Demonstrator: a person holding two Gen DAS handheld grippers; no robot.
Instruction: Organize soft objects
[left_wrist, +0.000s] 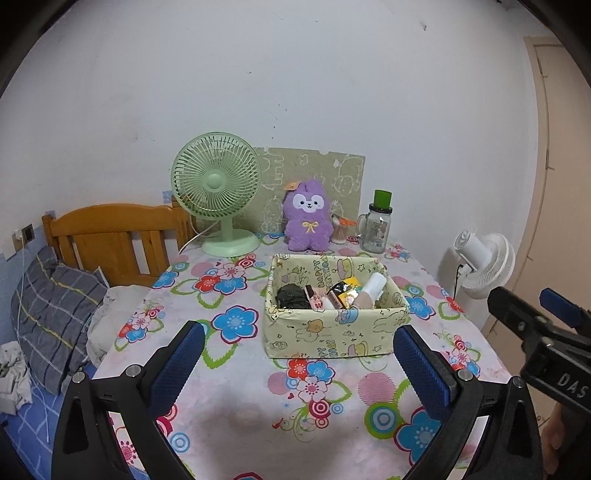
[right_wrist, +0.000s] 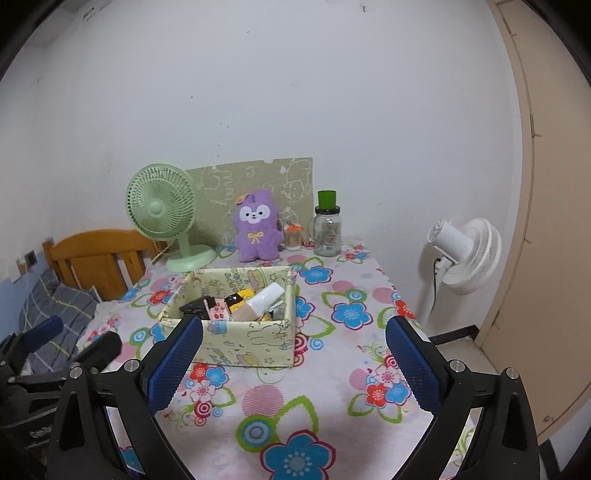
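Note:
A purple plush toy (left_wrist: 308, 219) stands upright at the back of the flowered table, against a patterned board; it also shows in the right wrist view (right_wrist: 256, 227). A yellow patterned box (left_wrist: 332, 325) sits mid-table with several small items inside; it also shows in the right wrist view (right_wrist: 243, 339). My left gripper (left_wrist: 299, 365) is open and empty, above the table's near part, in front of the box. My right gripper (right_wrist: 293, 363) is open and empty, to the right of the box's front. The right gripper (left_wrist: 535, 325) also shows at the left wrist view's right edge.
A green desk fan (left_wrist: 218, 192) stands back left. A glass jar with a green lid (left_wrist: 376, 225) and a small jar of swabs (left_wrist: 341, 229) stand back right. A white floor fan (right_wrist: 461, 254) stands right of the table. A bed with a wooden headboard (left_wrist: 110, 236) lies left.

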